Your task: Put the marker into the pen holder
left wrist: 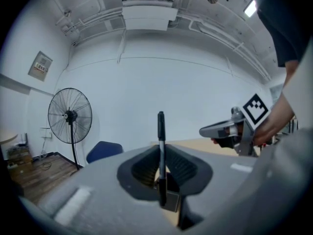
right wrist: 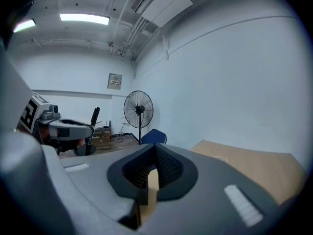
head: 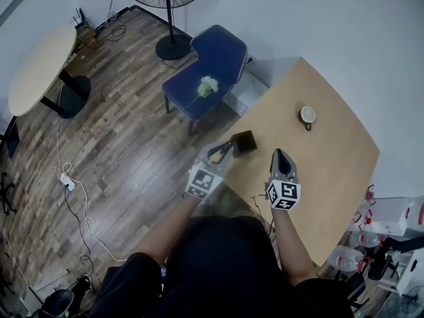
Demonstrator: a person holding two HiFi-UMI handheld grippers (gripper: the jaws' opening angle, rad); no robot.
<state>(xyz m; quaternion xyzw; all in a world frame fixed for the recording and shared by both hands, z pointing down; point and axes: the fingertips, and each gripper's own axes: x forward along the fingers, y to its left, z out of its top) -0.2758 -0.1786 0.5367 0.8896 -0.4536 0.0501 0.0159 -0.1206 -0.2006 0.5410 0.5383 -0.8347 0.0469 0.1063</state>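
Left tongs (head: 220, 152) clamp the slim black marker (left wrist: 160, 141) upright, apparently to drop it into the dark square pen holder (head: 244, 141); right tongs (head: 281, 159) closed, empty.

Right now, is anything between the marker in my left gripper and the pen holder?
Nothing visible does. The left gripper holds the marker close beside the pen holder on the table. The right gripper sits off to the side, clear of that path.
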